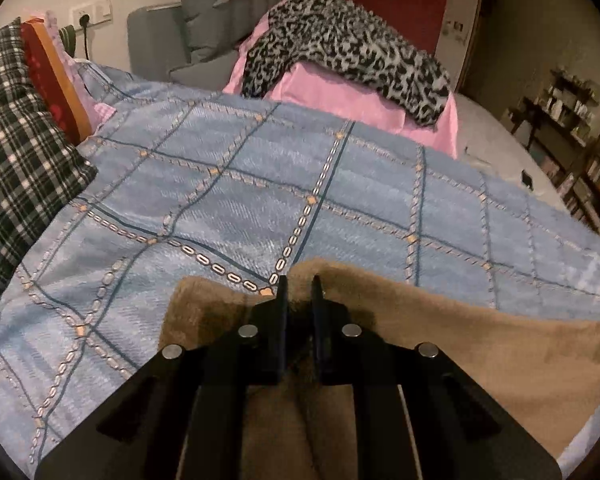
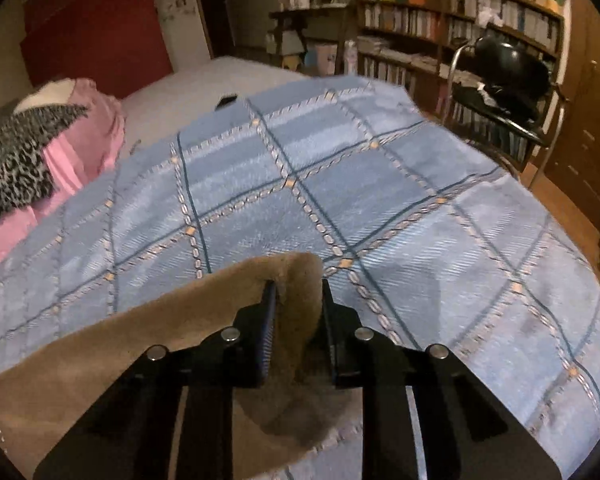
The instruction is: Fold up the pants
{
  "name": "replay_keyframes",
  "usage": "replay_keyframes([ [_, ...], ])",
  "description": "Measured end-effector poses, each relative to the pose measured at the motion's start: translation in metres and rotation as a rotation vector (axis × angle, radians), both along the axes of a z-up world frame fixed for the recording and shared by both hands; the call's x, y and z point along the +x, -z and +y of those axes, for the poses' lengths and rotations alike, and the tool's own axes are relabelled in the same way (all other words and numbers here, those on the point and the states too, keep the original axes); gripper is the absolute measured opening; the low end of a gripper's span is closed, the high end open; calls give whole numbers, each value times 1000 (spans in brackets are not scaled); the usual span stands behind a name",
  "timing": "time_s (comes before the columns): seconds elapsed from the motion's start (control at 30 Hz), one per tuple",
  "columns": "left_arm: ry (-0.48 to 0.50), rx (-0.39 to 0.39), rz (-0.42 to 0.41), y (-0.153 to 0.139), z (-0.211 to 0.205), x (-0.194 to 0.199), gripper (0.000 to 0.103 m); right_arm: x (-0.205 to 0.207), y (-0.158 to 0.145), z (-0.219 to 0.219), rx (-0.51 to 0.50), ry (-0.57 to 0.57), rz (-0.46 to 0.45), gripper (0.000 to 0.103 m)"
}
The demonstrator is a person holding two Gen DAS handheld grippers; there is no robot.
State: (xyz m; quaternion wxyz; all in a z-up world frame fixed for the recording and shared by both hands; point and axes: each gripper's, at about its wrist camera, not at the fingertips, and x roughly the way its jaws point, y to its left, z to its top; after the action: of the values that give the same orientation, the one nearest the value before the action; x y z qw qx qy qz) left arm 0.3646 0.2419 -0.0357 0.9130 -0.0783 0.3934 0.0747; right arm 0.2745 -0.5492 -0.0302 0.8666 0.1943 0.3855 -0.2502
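Pants (image 1: 480, 344) of tan fleecy fabric lie at the near edge of the bed, on a light-blue woven blanket with a dark grid and cream chain-stitch lines (image 1: 228, 184). Left hand-held gripper (image 1: 300, 286): jaws nearly pressed together, pinching a fold of the tan fabric at its upper edge. Right hand-held gripper (image 2: 298, 286): jaws drawn in on a bunched corner of the same pants (image 2: 112, 340), fabric raised in a hump between the fingers; pads appear to press it. Between the two grips the tan cloth spans across the blanket (image 2: 380, 184). Farther back: pink satin cover (image 1: 332, 92) with a black-and-white leopard-print garment (image 1: 340, 48) draped over it. Left side: dark green plaid pillow (image 1: 20, 152).
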Motion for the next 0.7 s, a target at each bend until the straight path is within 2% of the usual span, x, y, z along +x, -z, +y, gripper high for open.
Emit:
replay_keyframes([
  [0.23,16,-42,-84,-44,5,-51,9,-76,-42,8,1,41,-110,20],
  [0.37,18,-83,-131,-66,12,-94,9,-125,-58,15,-25,52,-147,20],
  [0.6,19,-135,-175,-83,26,-187,9,-207,-51,23,29,95,-190,20],
  [0.7,12,-146,-192,-85,33,-223,9,-244,-46,34,5,95,-197,20],
])
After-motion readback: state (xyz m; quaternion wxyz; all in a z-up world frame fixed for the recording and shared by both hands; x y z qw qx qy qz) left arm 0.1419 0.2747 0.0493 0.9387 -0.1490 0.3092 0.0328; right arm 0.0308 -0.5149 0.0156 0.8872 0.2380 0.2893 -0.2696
